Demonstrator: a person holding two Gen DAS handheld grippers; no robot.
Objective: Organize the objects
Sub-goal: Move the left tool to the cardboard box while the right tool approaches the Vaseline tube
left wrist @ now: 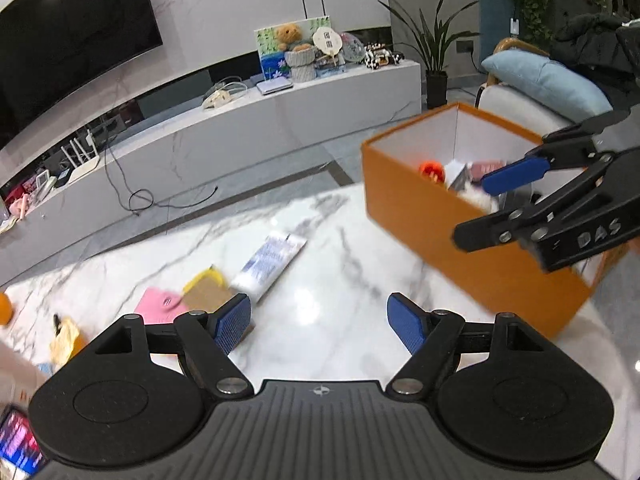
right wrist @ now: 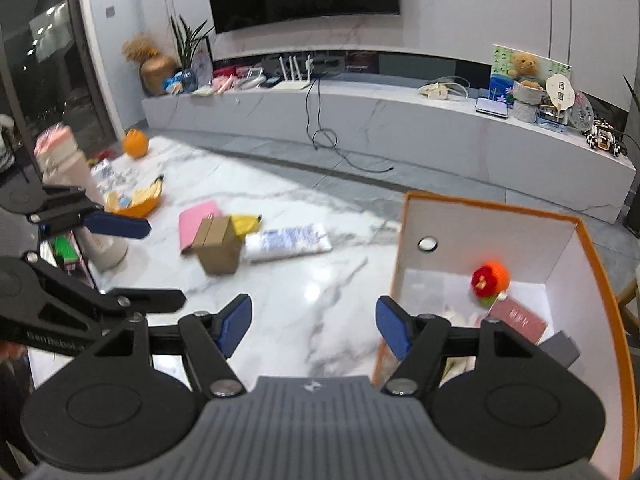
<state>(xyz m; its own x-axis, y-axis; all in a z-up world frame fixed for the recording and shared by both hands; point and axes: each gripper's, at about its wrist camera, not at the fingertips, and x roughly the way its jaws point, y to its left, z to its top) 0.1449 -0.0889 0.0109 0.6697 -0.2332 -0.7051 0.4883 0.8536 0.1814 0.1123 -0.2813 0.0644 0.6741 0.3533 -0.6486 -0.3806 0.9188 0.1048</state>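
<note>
An orange box [left wrist: 448,236] with a white inside [right wrist: 532,240] stands on the marble table's right side. It holds a red-orange knitted flower [right wrist: 490,278], a maroon booklet [right wrist: 518,318] and white items. My left gripper [left wrist: 319,322] is open and empty above the table, left of the box. My right gripper [right wrist: 314,326] is open and empty at the box's near left wall. It shows in the left wrist view [left wrist: 496,200] over the box. On the table lie a white-blue packet [right wrist: 288,242], a small cardboard box [right wrist: 220,246], a pink card [right wrist: 196,224] and a yellow item [right wrist: 246,224].
An orange bowl with a banana [right wrist: 140,200], an orange fruit [right wrist: 136,143] and a pink-lidded cup [right wrist: 68,168] sit at the table's left. A phone [left wrist: 18,444] lies near the front left. A TV bench [right wrist: 400,120] stands beyond the table, and an armchair [left wrist: 532,80] behind the box.
</note>
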